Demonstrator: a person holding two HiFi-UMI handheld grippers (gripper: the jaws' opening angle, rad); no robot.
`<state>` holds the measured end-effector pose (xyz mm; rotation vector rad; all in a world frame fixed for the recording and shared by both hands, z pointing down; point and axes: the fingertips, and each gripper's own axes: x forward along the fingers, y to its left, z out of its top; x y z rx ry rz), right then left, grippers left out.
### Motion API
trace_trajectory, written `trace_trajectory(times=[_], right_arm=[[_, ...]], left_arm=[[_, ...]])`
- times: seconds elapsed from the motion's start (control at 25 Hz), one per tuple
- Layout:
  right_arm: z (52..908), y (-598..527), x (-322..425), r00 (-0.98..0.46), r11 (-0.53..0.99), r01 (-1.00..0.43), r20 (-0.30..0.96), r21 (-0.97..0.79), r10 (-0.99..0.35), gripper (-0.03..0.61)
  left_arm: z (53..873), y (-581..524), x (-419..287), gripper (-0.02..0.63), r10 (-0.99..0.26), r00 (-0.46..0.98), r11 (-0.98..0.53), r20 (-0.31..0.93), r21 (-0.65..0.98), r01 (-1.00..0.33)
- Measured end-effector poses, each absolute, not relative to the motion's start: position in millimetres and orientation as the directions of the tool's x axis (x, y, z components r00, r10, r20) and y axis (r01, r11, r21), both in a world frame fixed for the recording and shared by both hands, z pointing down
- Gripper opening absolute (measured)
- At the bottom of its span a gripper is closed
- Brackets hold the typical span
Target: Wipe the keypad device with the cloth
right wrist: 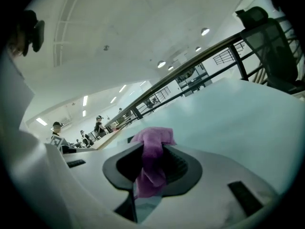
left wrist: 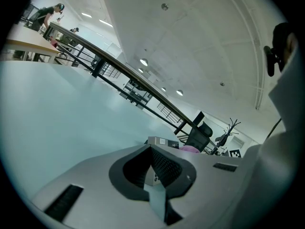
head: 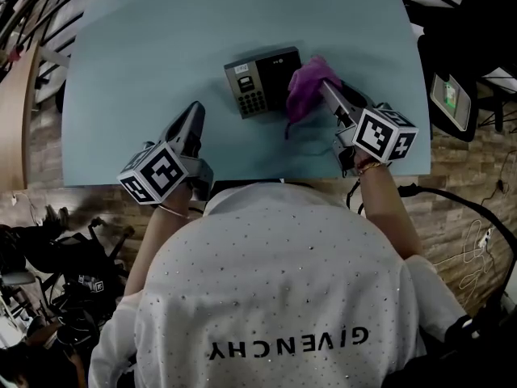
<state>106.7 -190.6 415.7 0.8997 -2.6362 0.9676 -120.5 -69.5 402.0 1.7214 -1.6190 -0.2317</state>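
Past the person's white shirt (head: 275,297), the left hand-held gripper (head: 195,113) sits closed and empty by the desk's (head: 145,55) near edge, while the right hand-held gripper (head: 325,86) is clamped on the purple cloth (head: 311,79) at the right end of the mid-desk keypad device (head: 258,81), so wiping looks barely started.

Plain pale blue-green worktop (head: 145,55). The keypad device (head: 262,81) is black with a grey panel and dark keys. The cloth (head: 311,79) is magenta-purple. The left gripper (head: 196,110) and right gripper (head: 327,91) are light grey with black ribbed fingers (left wrist: 167,168) and black-and-white checked cubes. Brown wood-grain floor (head: 460,176).
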Motion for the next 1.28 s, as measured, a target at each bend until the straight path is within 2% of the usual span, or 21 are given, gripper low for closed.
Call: trace_trajectory(times=[0.24,0.68,0.92,1.28], right_arm=[[383,-160,53,-0.893,0.720,-0.448,0.302,-0.530,-0.334,0.094],[409,-91,-27,-0.933,0.812,-0.244,0.357,-0.530,-0.047,0.094],[433,-93,-30,-0.897,0.808,-0.284,0.441,-0.516,-0.033,0.094],[436,-104,-20,-0.892,0.812,-0.290,0.450,-0.506,-0.038,0.095]], left_arm=[[400,-68,-118,-0.006,-0.916,0.198,0.072,0.348,0.630,-0.773],[412,-55,-135,-0.006,-0.911,0.163,0.117,0.378,0.619,-0.777],[413,-52,-142,-0.006,-0.919,0.136,0.136,0.371,0.621,-0.772],[418,-59,-146,-0.006,-0.920,0.132,0.146,0.370,0.633,-0.760]])
